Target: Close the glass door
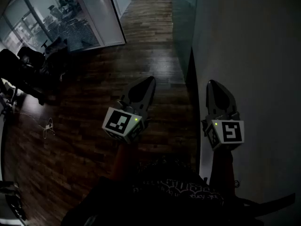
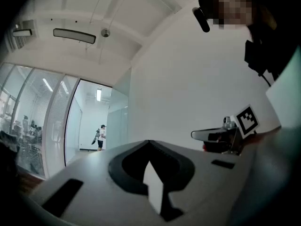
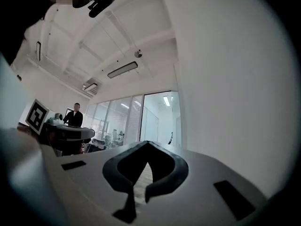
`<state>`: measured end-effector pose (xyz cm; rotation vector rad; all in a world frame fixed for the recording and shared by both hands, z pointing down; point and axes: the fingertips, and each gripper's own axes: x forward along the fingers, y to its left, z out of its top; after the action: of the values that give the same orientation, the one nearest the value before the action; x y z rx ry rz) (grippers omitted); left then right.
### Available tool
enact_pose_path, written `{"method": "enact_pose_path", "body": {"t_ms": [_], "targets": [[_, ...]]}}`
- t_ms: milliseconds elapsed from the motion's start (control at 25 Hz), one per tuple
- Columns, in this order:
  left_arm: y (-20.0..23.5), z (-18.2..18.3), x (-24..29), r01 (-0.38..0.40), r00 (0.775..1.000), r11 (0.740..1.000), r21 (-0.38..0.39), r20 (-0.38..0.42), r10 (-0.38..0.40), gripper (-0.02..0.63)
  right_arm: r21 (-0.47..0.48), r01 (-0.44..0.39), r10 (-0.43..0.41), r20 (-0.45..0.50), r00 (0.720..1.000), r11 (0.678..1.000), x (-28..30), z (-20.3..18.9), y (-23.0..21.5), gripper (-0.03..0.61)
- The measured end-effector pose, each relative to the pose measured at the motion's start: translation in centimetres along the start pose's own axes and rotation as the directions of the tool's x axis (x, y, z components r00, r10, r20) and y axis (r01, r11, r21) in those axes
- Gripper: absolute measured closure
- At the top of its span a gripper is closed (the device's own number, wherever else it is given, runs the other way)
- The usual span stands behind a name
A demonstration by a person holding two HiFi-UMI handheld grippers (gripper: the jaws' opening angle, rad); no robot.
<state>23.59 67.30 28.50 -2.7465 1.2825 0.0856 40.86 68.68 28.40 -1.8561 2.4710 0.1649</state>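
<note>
The glass door [image 1: 182, 25] is a greenish pane that lies back along the white wall [image 1: 254, 55] on the right of the corridor, its dark edge running down to the floor. It shows as a frosted panel [image 2: 118, 126] in the left gripper view and beside the bright opening [image 3: 175, 121] in the right gripper view. My left gripper [image 1: 149, 81] hovers over the wooden floor, jaws together, holding nothing. My right gripper [image 1: 212, 84] is close to the wall, shut and empty, short of the door. Each gripper points down the corridor [image 2: 149, 143] [image 3: 148, 143].
Dark wooden floor [image 1: 141, 41] runs ahead between the wall and glass office partitions [image 1: 70, 13] on the left. Dark chairs [image 1: 28, 67] and a loose cable [image 1: 48, 126] lie at the left. A person [image 2: 100, 136] stands far down the corridor; another [image 3: 75, 117] stands behind the partitions.
</note>
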Motion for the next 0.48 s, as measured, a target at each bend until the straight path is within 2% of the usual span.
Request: {"method": "enact_pose_path", "body": {"t_ms": [200, 480], "targets": [[-0.63, 0.96, -0.07, 0.013, 1.000, 1.000, 0.008, 0.010, -0.013, 0.611, 0.000, 0.006, -0.006, 0.003, 1.000, 1.000, -0.29, 0.37, -0.36, 0.575], [-0.27, 0.52, -0.37, 0.012, 1.000, 1.000, -0.005, 0.006, -0.012, 0.611, -0.006, 0.004, -0.004, 0.016, 1.000, 1.000, -0.17, 0.66, -0.01, 0.575]]}}
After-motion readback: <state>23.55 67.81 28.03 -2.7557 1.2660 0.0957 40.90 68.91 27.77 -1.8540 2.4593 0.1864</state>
